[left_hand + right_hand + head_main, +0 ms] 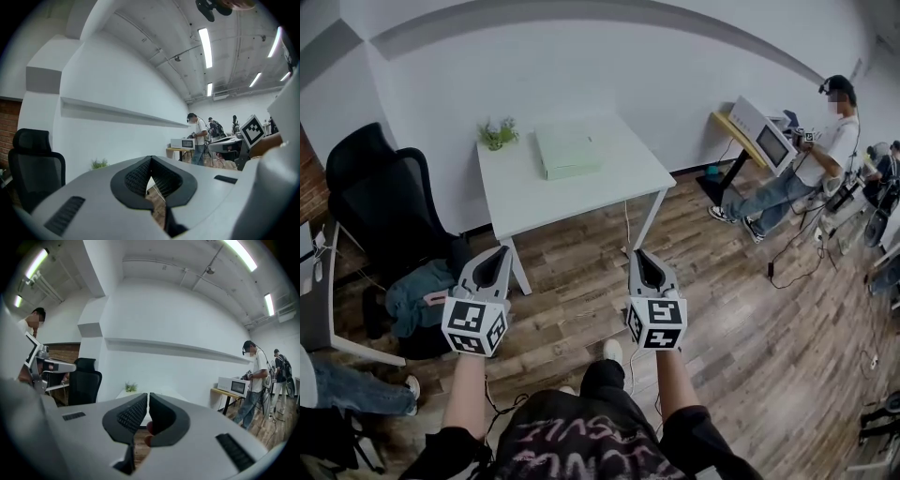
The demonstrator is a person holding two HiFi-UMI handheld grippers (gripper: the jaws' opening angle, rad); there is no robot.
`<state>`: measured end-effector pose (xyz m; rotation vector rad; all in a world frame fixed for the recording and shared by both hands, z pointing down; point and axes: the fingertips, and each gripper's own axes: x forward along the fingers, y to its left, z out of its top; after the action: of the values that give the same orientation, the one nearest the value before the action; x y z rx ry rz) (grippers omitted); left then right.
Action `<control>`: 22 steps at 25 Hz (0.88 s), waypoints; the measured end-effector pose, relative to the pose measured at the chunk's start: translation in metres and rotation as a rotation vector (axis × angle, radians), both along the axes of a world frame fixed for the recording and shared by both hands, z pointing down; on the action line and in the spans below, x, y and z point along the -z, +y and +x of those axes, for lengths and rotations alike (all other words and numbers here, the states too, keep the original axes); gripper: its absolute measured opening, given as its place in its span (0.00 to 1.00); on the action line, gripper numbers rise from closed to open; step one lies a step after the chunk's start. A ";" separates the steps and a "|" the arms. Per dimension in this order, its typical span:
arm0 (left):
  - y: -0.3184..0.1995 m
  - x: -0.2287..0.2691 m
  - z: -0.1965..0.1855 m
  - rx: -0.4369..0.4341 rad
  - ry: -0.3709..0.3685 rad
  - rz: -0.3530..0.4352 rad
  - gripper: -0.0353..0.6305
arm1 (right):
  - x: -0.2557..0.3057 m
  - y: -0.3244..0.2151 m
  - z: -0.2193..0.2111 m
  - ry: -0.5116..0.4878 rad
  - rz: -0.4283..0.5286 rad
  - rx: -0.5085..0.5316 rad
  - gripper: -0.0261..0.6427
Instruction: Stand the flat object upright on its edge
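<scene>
A pale green flat box lies flat on the white table by the far wall. Both grippers are held over the wooden floor, well short of the table. My left gripper points toward the table's front left leg, jaws shut and empty. My right gripper points toward the front right leg, also shut with nothing in it. In the left gripper view the left gripper has its jaws together. The right gripper likewise shows its jaws together in the right gripper view, with the table beyond; the box is not clear there.
A small potted plant stands at the table's back left corner. A black office chair with clothes beside it is left of the table. A person stands at a desk with a white microwave-like box at the right. Cables lie on the floor there.
</scene>
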<state>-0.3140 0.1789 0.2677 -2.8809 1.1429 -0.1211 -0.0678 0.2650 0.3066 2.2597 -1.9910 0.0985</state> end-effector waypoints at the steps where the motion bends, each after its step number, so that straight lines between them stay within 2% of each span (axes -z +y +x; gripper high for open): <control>1: -0.002 -0.001 0.004 -0.005 0.002 -0.001 0.07 | -0.001 -0.001 0.003 -0.001 -0.001 -0.005 0.08; 9: -0.025 -0.013 0.030 -0.016 0.003 0.000 0.07 | -0.015 -0.021 0.027 0.001 -0.009 -0.012 0.08; 17: -0.075 -0.020 0.037 0.031 -0.016 -0.009 0.07 | -0.022 -0.084 0.036 -0.003 -0.009 0.040 0.08; 22: -0.119 -0.026 0.059 0.049 -0.029 -0.018 0.07 | -0.031 -0.133 0.061 -0.018 -0.023 0.058 0.08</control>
<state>-0.2554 0.0598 0.2940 -2.8573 1.2136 -0.1747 -0.0070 0.1318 0.3373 2.1937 -2.0515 0.1358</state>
